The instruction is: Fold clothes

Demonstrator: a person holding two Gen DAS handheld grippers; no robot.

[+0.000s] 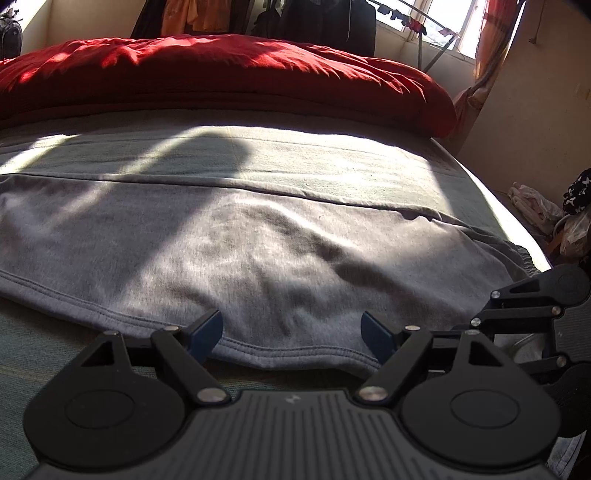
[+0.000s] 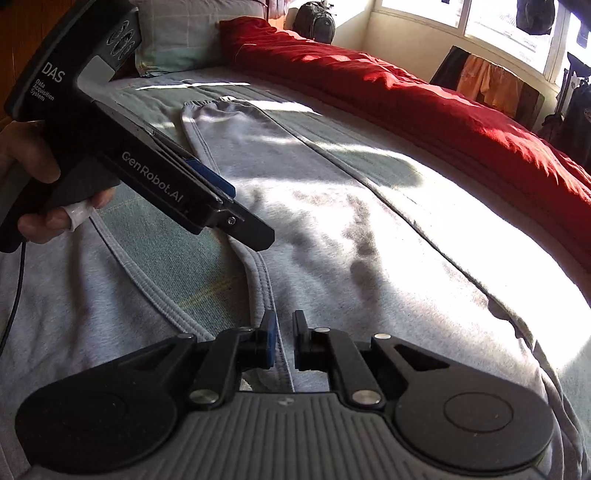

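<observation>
Grey sweatpants (image 1: 258,240) lie flat on the bed, one leg stretching away to an elastic cuff (image 2: 195,105). My left gripper (image 1: 291,325) stands open just over the stitched inner edge of that leg, with nothing between its fingers. A hand holds it, and it appears from the side in the right wrist view (image 2: 247,214). My right gripper (image 2: 284,325) is shut on the raised seam of the sweatpants (image 2: 332,221) where the two legs meet. Its black linkage (image 1: 532,295) shows at the right edge of the left wrist view.
A green-grey sheet (image 1: 295,158) covers the mattress. A red duvet (image 1: 221,74) is bunched along the far side. A pillow (image 2: 173,37) and a backpack (image 2: 314,20) sit at the head end. Clothes hang by the window (image 1: 192,14). Bags (image 1: 535,206) lie off the bed's right edge.
</observation>
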